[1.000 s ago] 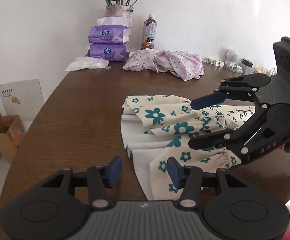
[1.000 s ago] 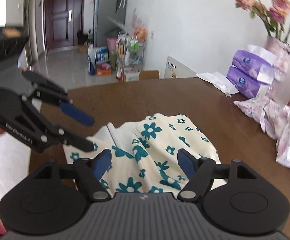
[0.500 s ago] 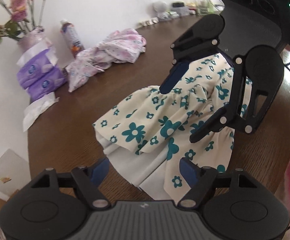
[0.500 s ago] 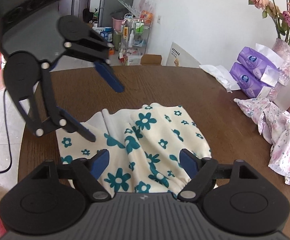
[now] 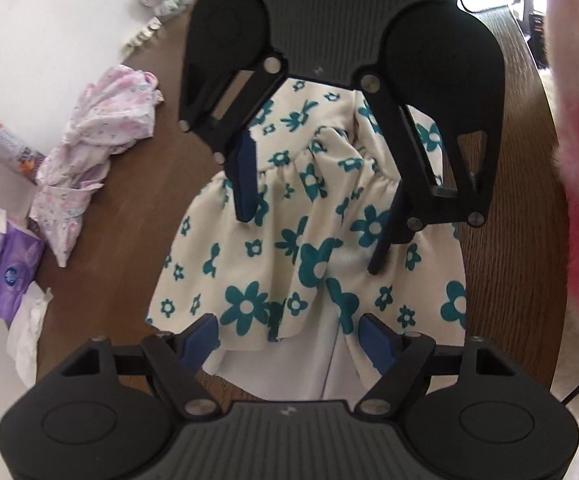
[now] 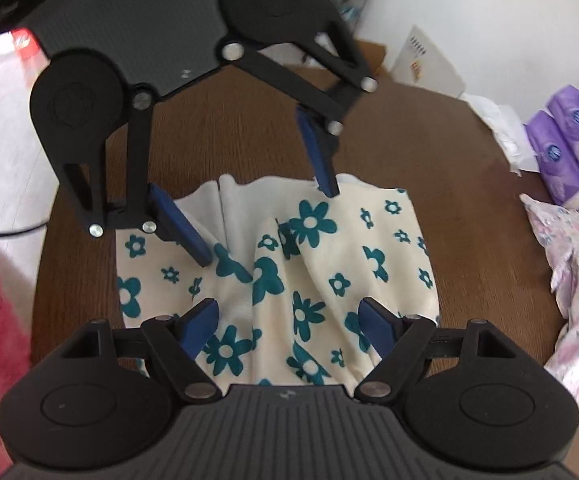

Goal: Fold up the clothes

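Both grippers face each other across the floral dress (image 5: 309, 240), each spread wide and holding nothing. Left gripper (image 5: 289, 334) sits at the skirt hem, where the white lining (image 5: 289, 364) peeks out from under the printed cloth; its blue pads straddle the hem's middle without closing on it. Right gripper (image 6: 289, 322) comes in from the opposite end, over the gathered waist and bodice, fingers just as wide apart and the fabric loose between them.

That's the relation to watch: the dress lies lengthwise between the two tools, its long axis running straight from one to the other, hem toward the left, top toward the right. So each end has its own nearer gripper, and neither has to cross over. The cloth is rumpled, with ridges running along its length and the skirt bunched toward the centre, so it lies neither flat nor neatly folded. My read is that a grip at either end would come down on a bunch of layers rather than a clean edge.

Around it, the brown wooden table (image 5: 501, 208). Off to the side, a crumpled pink garment (image 5: 97, 152) waits well apart from the dress, beside purple tissue packs (image 6: 561, 136).
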Available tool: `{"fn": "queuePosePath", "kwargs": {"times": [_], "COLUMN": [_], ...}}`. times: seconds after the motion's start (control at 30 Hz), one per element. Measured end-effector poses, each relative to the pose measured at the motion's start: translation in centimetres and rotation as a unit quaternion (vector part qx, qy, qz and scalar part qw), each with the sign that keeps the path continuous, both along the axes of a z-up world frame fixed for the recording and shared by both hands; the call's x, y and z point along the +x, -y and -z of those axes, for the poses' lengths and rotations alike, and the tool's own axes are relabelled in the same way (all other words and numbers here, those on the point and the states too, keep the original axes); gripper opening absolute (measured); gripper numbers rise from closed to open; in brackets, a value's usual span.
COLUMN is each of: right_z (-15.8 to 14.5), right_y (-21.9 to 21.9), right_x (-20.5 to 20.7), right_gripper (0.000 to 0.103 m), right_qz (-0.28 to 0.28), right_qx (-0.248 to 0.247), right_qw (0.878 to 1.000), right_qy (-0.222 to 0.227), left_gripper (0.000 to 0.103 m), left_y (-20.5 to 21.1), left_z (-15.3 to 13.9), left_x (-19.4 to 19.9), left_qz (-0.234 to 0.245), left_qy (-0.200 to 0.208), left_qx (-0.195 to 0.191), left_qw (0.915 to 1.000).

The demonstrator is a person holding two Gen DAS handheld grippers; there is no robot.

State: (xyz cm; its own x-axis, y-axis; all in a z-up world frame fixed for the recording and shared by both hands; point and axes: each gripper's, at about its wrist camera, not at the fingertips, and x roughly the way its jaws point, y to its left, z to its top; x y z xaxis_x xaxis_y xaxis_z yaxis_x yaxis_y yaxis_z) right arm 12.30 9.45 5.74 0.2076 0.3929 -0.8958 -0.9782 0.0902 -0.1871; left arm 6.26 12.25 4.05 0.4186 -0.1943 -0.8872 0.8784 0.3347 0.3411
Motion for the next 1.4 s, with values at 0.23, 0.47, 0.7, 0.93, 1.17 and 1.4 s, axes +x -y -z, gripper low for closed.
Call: {"fn": "queuePosePath", "kwargs": {"times": [0.23, 0.47, 0.7, 0.93, 1.17, 1.4], "right_z": [0.2, 0.6, 0.0, 0.2, 0.2, -0.3], "right_y": [-0.5, -0.8, -1.5, -1.3, -0.8, -0.8], "right_x": [-1.7, -2.3, -0.6, 1.0, 1.0, 1.4], "right_gripper": [0.081, 0.084, 0.084, 0.084, 0.084, 0.053], "right_qz": [-0.022, -0.032, -0.021, -0.015, -0.015, -0.017], "right_qx": [-0.019, -0.043, -0.063, -0.059, -0.053, -0.061], "right_qw": [0.997, 0.994, 0.997, 0.998, 0.998, 0.995], "right_qy": [0.066, 0.095, 0.031, -0.011, -0.019, -0.076], "left_gripper": [0.079, 0.091, 0.095, 0.097, 0.097, 0.095], "left_y": [0.1, -0.1, 0.1, -0.2, -0.7, -0.9], "left_z": [0.3, 0.5, 0.4, 0.5, 0.4, 0.7], "left_x": [-1.4, -0.3, 2.9, 5.3, 6.3, 5.9], "left_qz": [0.022, 0.046, 0.081, 0.083, 0.065, 0.073], "left_qy": [0.043, 0.033, -0.043, -0.098, -0.126, -0.158], "left_qx": [0.02, 0.027, 0.026, 0.011, -0.004, -0.013], "left_qw": [0.9986, 0.998, 0.9955, 0.9916, 0.9898, 0.9847]}}
